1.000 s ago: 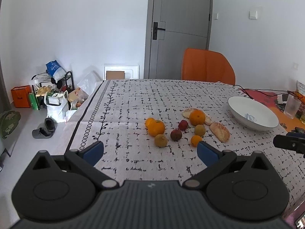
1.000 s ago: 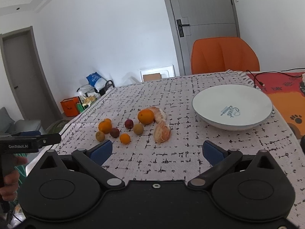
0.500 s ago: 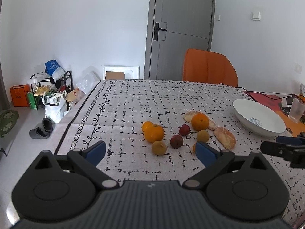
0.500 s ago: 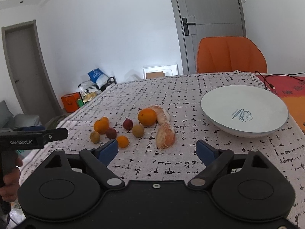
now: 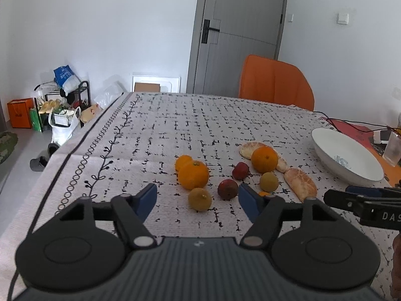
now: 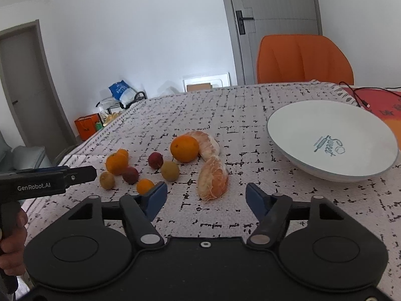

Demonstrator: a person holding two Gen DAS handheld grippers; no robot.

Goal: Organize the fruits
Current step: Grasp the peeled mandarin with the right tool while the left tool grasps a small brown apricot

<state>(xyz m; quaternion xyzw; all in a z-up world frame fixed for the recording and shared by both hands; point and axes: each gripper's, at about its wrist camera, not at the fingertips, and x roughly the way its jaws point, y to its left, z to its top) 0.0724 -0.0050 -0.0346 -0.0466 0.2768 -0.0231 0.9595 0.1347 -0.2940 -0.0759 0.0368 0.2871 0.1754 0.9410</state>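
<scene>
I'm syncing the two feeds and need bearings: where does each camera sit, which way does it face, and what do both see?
Left wrist: on the left gripper, looking across the table at the fruit cluster; its own closing jaws, nothing between them; right gripper at the right edge.
Right wrist: on the right gripper, facing the peeled segment and white bowl; its own closing jaws hold nothing; a hand holds the left gripper at the left edge.
Shared: fruit, bowl, orange chair, grey door.
</scene>
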